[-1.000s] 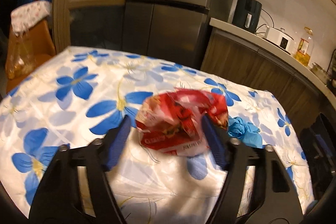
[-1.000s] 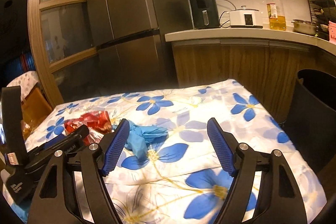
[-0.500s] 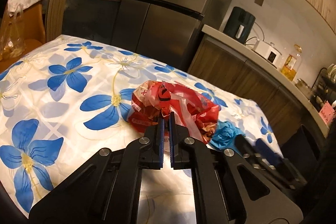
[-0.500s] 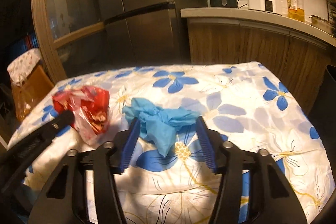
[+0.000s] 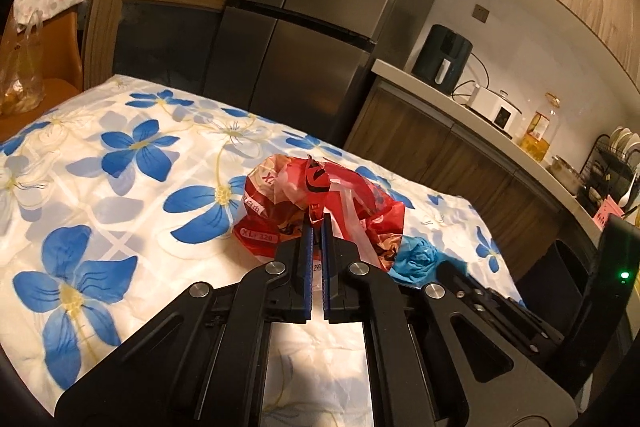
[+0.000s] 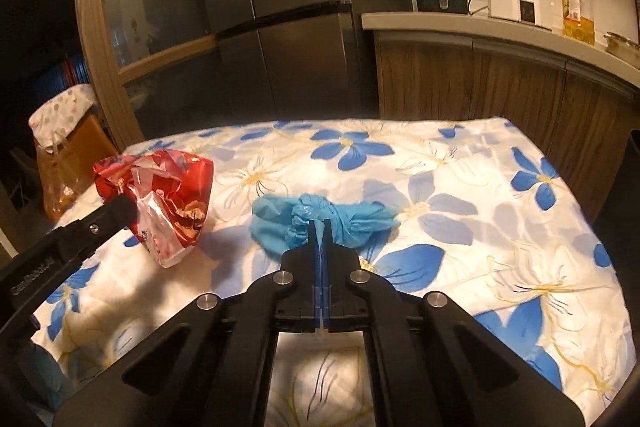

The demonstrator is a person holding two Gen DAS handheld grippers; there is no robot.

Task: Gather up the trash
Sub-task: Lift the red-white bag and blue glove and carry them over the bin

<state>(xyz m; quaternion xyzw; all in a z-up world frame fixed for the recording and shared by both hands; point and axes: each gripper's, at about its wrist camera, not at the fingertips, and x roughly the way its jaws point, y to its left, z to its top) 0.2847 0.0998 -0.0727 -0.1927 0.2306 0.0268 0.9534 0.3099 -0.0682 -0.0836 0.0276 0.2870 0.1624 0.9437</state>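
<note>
Left wrist: left gripper [image 5: 316, 223] pinches crinkled red bag [image 5: 320, 203].

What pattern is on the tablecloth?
Blue flowers on white tablecloth, clearest in the right wrist view.

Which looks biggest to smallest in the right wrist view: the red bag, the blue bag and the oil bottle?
1. Red bag and blue bag: look alike, so unranked.
2. Oil bottle: looks smallest, though farther from the camera.
</note>
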